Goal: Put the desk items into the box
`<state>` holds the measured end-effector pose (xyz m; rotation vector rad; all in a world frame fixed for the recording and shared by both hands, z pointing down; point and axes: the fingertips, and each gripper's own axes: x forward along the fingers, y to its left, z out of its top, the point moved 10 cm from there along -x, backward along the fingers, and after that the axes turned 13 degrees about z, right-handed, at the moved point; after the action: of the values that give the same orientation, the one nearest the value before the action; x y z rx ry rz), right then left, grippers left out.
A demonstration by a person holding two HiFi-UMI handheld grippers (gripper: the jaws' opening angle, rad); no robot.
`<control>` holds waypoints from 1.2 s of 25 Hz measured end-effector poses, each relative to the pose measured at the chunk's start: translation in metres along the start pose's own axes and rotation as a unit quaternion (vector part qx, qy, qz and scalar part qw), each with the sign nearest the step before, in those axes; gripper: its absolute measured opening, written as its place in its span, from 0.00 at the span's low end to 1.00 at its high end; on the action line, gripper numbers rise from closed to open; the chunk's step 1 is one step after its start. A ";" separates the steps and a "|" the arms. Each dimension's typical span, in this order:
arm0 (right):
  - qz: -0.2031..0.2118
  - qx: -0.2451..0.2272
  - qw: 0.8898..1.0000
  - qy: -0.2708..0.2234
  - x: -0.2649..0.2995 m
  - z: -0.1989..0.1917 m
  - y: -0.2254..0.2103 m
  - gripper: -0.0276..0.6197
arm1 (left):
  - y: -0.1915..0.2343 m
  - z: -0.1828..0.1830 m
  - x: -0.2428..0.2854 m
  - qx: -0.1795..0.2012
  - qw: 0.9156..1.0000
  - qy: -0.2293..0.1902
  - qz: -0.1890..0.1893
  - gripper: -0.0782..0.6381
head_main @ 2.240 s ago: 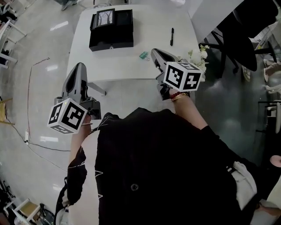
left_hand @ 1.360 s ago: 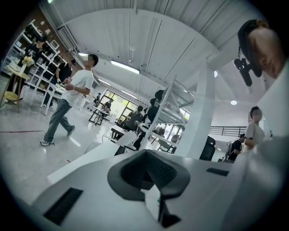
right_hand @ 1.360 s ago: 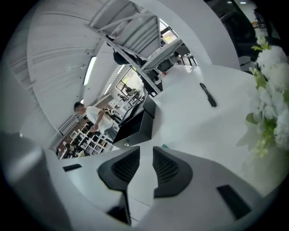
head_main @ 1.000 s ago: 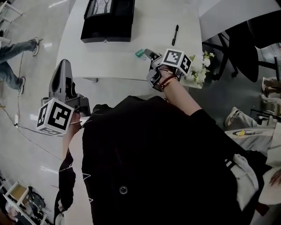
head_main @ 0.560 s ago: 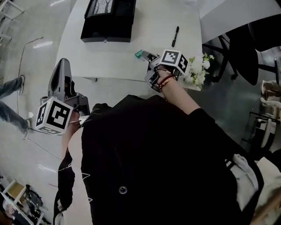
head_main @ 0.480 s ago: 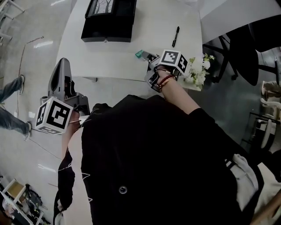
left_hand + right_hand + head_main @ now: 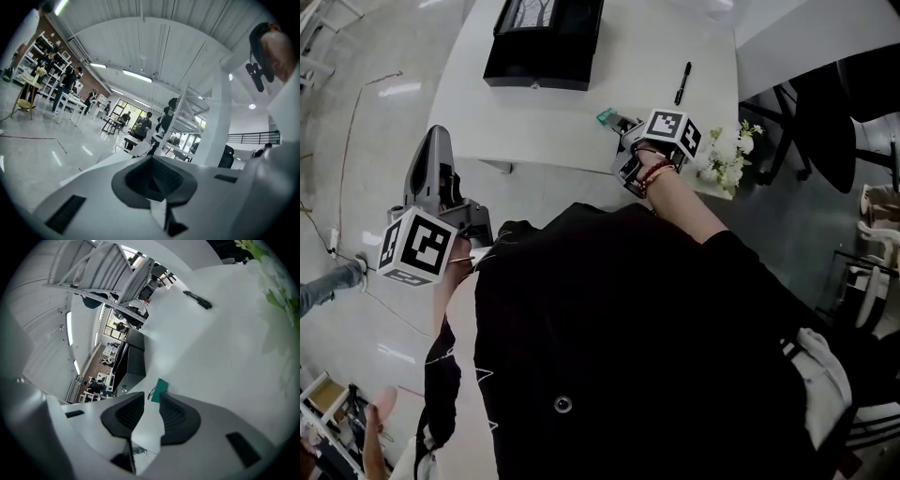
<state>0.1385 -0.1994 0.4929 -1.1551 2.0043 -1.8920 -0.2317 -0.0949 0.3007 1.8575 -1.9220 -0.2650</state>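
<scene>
Now right gripper (image 7: 151,398) jaws apart, just narrowed, green clip (image 7: 161,389) beyond tips.

R gripper (image 7: 151,398) jaws apart w/ a gap, just been closing a bit; nothing btwn the pads. Small green clip (image 7: 161,389) lies on white table (image 7: 220,362) just past the tips. Black box (image 7: 135,359) farther off, left; black pen (image 7: 198,299) far; white flowers (image 7: 276,291) blurred at right edge.
</scene>
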 end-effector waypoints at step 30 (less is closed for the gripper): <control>-0.015 -0.004 1.000 -0.019 0.006 0.015 0.002 0.08 | 0.002 0.005 -0.010 -0.010 0.999 -0.018 0.027 0.12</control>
<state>0.1425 -0.2149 0.4905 -1.2198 1.9870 -1.8623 -0.2359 -0.0856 0.2958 1.7951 -1.9828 -0.3010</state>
